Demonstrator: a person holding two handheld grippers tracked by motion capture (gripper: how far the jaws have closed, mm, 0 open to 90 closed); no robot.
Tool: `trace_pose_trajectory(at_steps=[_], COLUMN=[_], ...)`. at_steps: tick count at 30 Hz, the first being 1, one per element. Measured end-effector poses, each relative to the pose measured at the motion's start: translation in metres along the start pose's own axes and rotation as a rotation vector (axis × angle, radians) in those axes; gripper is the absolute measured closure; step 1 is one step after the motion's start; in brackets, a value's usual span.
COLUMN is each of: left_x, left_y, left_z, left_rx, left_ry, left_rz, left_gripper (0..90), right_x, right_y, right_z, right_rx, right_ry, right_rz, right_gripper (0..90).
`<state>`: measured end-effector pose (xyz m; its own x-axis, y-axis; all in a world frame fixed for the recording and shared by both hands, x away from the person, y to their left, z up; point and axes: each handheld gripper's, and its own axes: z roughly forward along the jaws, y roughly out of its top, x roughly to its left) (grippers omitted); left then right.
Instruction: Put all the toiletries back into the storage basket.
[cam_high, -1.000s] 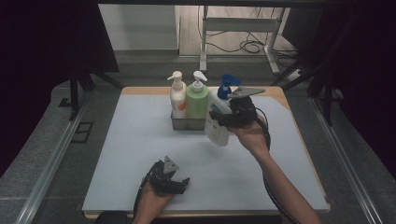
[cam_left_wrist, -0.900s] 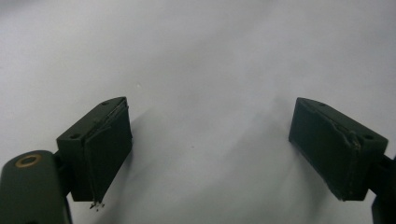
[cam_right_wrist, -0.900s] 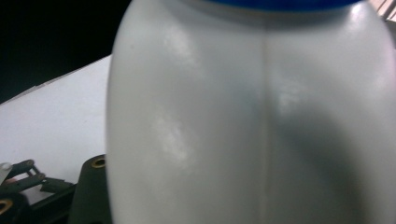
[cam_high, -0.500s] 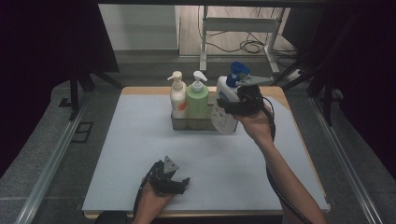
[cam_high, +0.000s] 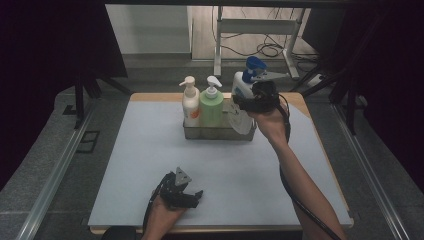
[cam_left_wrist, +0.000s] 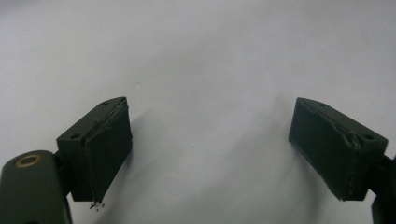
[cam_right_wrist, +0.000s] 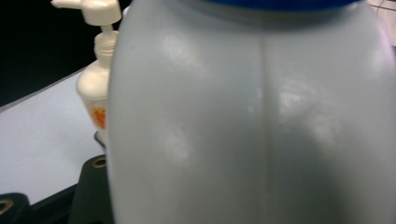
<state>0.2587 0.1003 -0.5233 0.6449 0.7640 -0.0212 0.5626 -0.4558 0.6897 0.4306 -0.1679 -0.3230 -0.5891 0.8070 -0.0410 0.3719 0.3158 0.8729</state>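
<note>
While the right gripper (cam_high: 248, 102) grasps the spray bottle (cam_high: 243, 86) above the metal caddy (cam_high: 218, 131) at twelve o'clock, lowering it comes next; left gripper (cam_high: 192, 196) rests released.

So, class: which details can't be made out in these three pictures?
- Right gripper, right gripper view: jaws hidden behind the white spray bottle.
- Metal caddy, high view: right end hidden by that bottle.
- Cream pump bottle: label too blurred to read.
</note>
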Motion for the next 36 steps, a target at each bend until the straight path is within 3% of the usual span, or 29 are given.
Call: trace_pose_trajectory(at_steps=[24,36], left_x=[0.000,0.000], left_y=[0.000,0.000], left_z=[0.000,0.000], left_rx=[0.000,0.000], left_ry=[0.001,0.001], left_rz=[0.004,0.004], left_gripper=[13.1,13.1], right_x=[-0.020,-0.019], right_y=[0.006,0.003], right_z=[0.042,0.062], right_rx=[0.000,0.006], right_ry=[-0.074,-0.090], right_rz=[0.028,0.030], right_gripper=[37.7,37.7])
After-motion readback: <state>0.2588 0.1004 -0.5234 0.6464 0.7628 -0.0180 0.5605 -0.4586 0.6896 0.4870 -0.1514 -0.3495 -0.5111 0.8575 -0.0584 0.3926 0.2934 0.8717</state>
